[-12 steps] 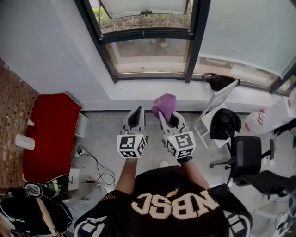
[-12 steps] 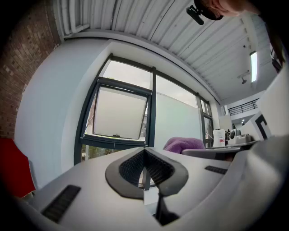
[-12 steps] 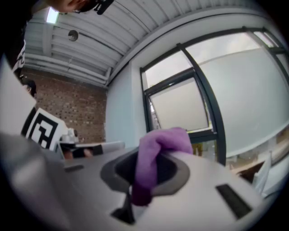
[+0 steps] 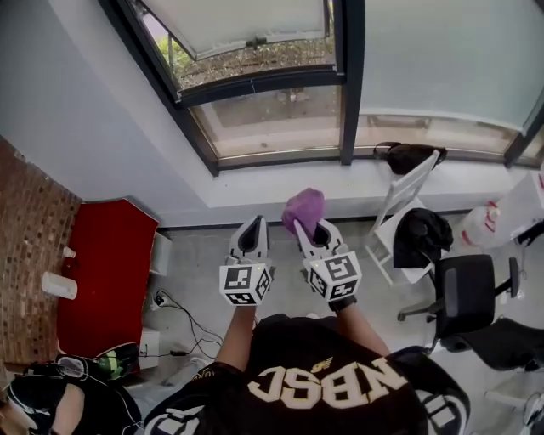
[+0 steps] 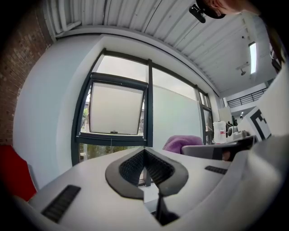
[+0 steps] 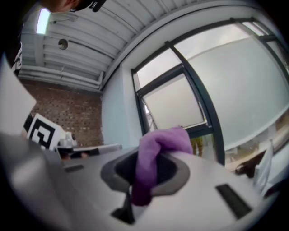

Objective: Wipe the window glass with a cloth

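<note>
1. The window glass (image 4: 442,51) spans the top of the head view. A wide frosted pane lies right of the dark upright frame bar (image 4: 348,76). Left of the bar, a tilted-open sash (image 4: 246,21) sits over a clear lower pane (image 4: 272,119). Nothing touches any pane. This fits either a reach toward the glass or a draw-back after a pass, and I cannot tell which.
2. The sill (image 4: 280,183) runs along the window's bottom edge, and both grippers hang short of it, over the floor. Any wiping stroke would probably do best kept off the frame bar and the sash's open edge.
3. The right gripper (image 4: 310,229) has its jaws pinching the cloth, which its own view shows threaded down between the pads. A firm pinch matters here, since a slack one would likely let the cloth slide out against the glass.
4. The left gripper (image 4: 252,228) is just beside the right one, its jaws pressed together on nothing. It is best kept clear of the sash.
5. The purple cloth (image 4: 304,206) bunches past the right gripper's tips, toward the sill. That soft bunch, not the hard tips, should be what meets the glass.
</note>
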